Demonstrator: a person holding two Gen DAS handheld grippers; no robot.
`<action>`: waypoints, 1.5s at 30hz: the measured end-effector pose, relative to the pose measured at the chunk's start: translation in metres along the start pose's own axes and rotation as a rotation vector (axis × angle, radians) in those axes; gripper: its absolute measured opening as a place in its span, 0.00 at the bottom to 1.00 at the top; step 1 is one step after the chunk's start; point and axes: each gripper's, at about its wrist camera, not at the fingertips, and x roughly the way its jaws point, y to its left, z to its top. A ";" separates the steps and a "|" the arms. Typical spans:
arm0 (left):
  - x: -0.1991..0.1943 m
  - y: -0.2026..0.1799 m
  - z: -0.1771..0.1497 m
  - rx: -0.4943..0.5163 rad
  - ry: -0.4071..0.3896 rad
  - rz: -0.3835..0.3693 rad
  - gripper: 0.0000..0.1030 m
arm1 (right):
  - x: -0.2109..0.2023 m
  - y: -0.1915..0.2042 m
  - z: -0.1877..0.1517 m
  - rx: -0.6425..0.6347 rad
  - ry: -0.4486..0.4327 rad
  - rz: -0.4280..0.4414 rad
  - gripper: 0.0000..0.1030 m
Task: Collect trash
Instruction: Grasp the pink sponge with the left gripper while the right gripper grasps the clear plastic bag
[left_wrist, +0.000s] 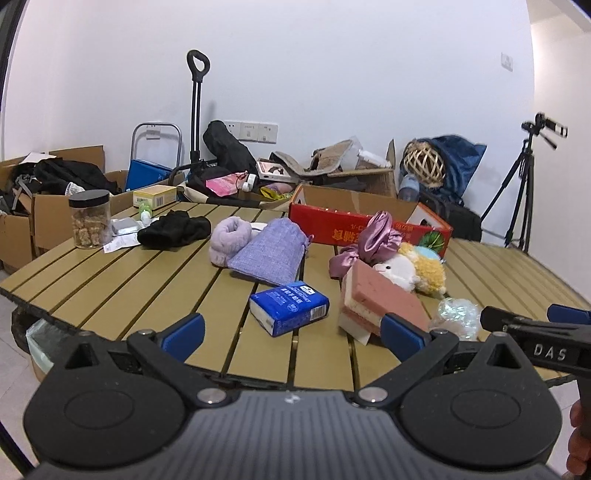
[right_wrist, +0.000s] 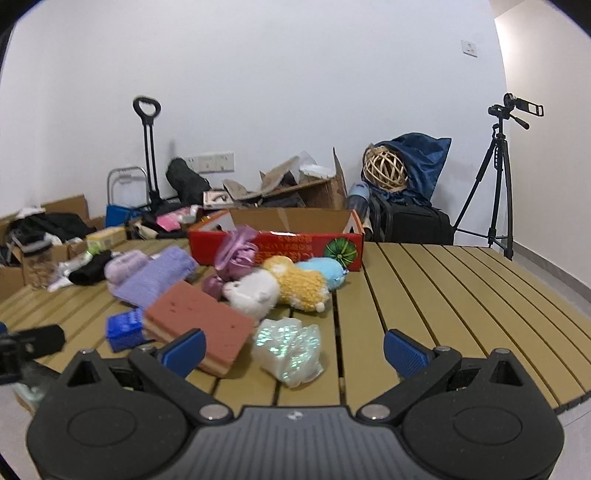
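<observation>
Two grippers — left gripper (left_wrist: 291, 332), right gripper (right_wrist: 293, 345) — jaws spread, empty, crumpled iridescent wrapper (right_wrist: 288, 350) just ahead on slatted table (right_wrist: 443, 295).

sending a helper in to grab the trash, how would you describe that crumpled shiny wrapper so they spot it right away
Start at the red cardboard box on the slatted table, then come toward the near edge past the plush toys. The crumpled wrapper lies just right of the pink sponge block; it alone is translucent with iridescent green glints.
</observation>
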 end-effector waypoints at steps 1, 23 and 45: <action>0.005 -0.003 0.001 0.007 0.000 0.007 1.00 | 0.005 0.000 -0.002 -0.001 -0.002 0.001 0.99; 0.075 -0.024 0.007 0.027 0.015 -0.037 1.00 | 0.086 -0.005 -0.020 0.078 0.048 0.083 0.41; 0.095 -0.111 -0.008 0.347 0.013 -0.088 1.00 | 0.055 -0.061 -0.019 0.200 -0.011 -0.003 0.33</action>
